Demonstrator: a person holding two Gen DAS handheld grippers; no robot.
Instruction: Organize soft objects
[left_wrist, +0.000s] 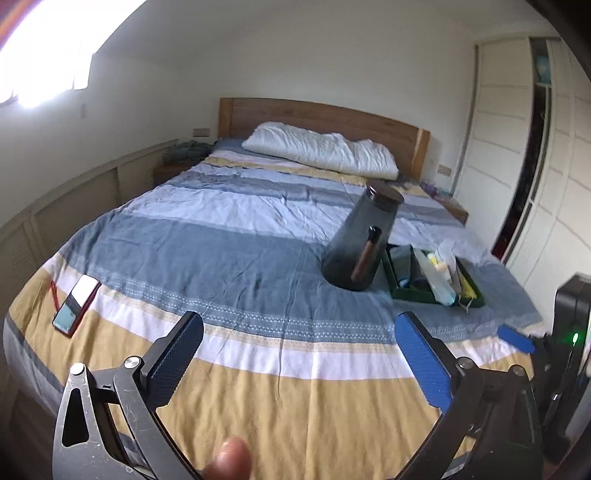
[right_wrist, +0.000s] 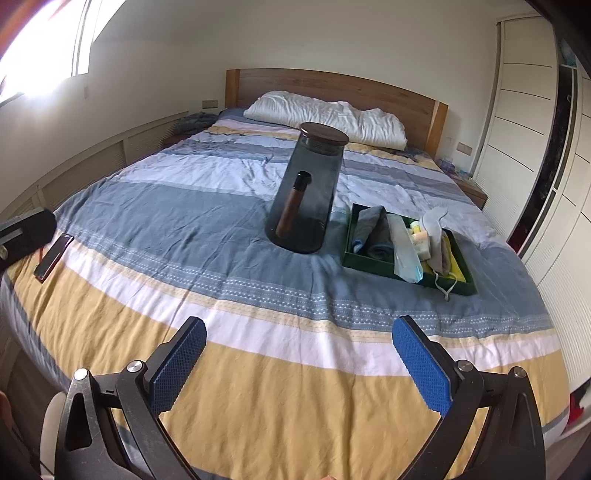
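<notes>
Both the left hand-held gripper (left_wrist: 299, 347) and right hand-held gripper (right_wrist: 299, 343) gape wide, empty, well short of the green tray (right_wrist: 369, 258) of soft cloths.

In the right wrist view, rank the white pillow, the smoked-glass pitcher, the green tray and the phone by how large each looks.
1. white pillow, widest though farthest away
2. smoked-glass pitcher and green tray: similar apparent area, so no order between them
3. phone, smallest, seen edge-on and partly behind the left gripper's body

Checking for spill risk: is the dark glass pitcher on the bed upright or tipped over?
Upright. The pitcher stands on its wide base on the bedspread, lid on top, beside the green tray.
</notes>
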